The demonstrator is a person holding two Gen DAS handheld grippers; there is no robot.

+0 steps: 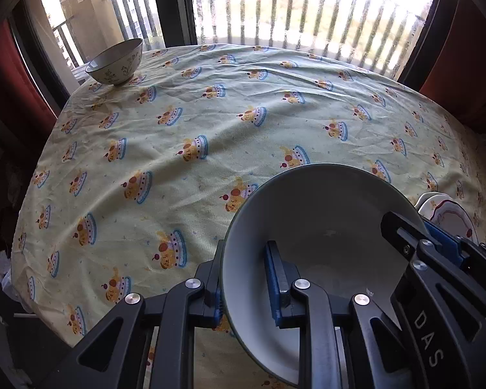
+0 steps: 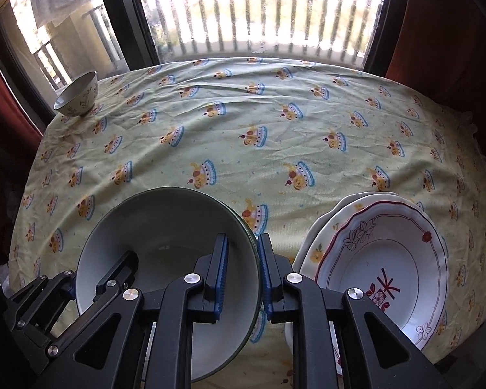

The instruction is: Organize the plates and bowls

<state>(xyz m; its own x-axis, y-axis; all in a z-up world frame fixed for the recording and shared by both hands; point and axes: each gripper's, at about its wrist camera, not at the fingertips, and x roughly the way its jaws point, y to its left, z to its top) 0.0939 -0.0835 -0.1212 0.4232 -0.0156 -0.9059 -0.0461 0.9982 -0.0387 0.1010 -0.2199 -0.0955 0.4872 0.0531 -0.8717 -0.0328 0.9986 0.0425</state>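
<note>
A large bowl (image 1: pixel 314 227), green outside and pale inside, is near the table's front edge; it also shows in the right wrist view (image 2: pixel 165 227). My left gripper (image 1: pixel 246 285) grips its left rim, one finger inside and one outside. My right gripper (image 2: pixel 241 275) grips its right rim the same way. A stack of plates (image 2: pixel 388 253), the top one white with a red floral rim, lies just right of the bowl; its edge shows in the left wrist view (image 1: pixel 447 214). A small flowered bowl (image 1: pixel 115 61) stands at the far left corner, also in the right wrist view (image 2: pixel 76 95).
The table wears a wrinkled yellow cloth (image 2: pixel 275 149) printed with cakes. A window with balcony railing (image 2: pixel 259 9) runs behind the far edge. Red curtains (image 2: pixel 453 32) hang at both sides.
</note>
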